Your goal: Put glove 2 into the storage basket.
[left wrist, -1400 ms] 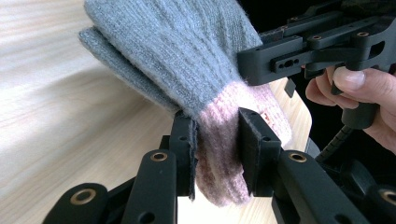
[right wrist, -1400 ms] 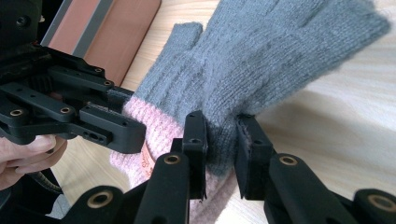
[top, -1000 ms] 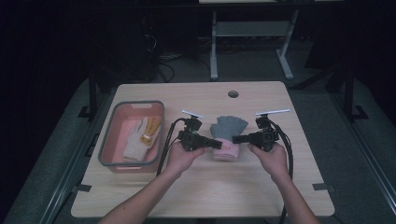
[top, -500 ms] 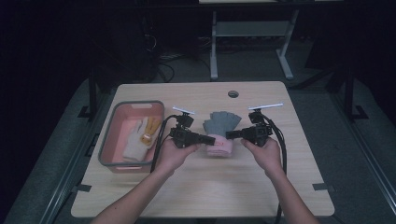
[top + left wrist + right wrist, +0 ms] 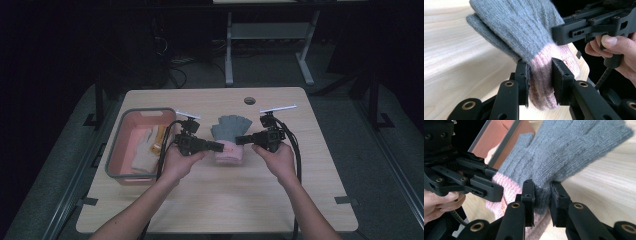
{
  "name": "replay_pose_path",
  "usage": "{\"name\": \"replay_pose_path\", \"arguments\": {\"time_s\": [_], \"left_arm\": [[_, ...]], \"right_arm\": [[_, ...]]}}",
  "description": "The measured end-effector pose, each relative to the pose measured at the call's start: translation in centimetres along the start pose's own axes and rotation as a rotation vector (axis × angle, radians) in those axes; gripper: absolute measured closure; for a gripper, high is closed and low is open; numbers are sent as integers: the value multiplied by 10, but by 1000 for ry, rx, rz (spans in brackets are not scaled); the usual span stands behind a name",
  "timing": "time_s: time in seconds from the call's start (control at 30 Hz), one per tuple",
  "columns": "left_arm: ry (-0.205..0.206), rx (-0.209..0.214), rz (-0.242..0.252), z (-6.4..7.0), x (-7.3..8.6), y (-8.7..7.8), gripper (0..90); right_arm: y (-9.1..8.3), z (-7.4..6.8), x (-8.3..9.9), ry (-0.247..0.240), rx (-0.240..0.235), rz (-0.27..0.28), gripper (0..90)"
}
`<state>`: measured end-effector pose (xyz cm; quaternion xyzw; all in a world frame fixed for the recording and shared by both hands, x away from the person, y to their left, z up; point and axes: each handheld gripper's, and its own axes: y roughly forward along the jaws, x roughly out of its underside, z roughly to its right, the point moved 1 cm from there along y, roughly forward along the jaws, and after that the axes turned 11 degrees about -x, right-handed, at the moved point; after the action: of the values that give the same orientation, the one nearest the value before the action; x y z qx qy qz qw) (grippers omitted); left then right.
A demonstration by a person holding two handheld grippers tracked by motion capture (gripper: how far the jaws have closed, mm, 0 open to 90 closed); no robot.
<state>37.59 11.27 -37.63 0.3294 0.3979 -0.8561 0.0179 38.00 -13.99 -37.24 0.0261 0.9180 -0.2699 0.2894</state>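
L claw [image 5: 540, 83] & R claw [image 5: 542, 203] both clenched on glove [image 5: 229, 137]; since 0.5 s ago, barely moved.

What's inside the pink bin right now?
In the pink bin lie a cream glove and an orange-yellow item beside it. The bin's near wall hides whatever sits low at the front.

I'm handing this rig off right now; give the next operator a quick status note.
Left gripper: shut on the pink cuff of the grey-and-pink knitted glove.
Right gripper: shut on the same glove, at its grey part near the cuff.
Glove is at the middle of the wooden table, stretched between both grippers.
Pink plastic bin with grey rim sits at table left, with a cream glove inside.
Done: glove gripped on both sides.
Left: probably move it into the bin.
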Motion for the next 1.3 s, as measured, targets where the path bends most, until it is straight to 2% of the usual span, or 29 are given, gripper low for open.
{"name": "replay_pose_path", "arguments": {"time_s": [0.47, 0.7, 1.3], "left_arm": [[-1, -13, 17, -6, -4, -16, 692], [12, -21, 23, -11, -5, -23, 692], [-16, -40, 55, -27, -3, -47, 692]], "right_arm": [[9, -11, -12, -21, -18, -7, 751], [13, -15, -18, -28, -24, -12, 750], [35, -28, -34, -62, -52, -31, 747]]}}
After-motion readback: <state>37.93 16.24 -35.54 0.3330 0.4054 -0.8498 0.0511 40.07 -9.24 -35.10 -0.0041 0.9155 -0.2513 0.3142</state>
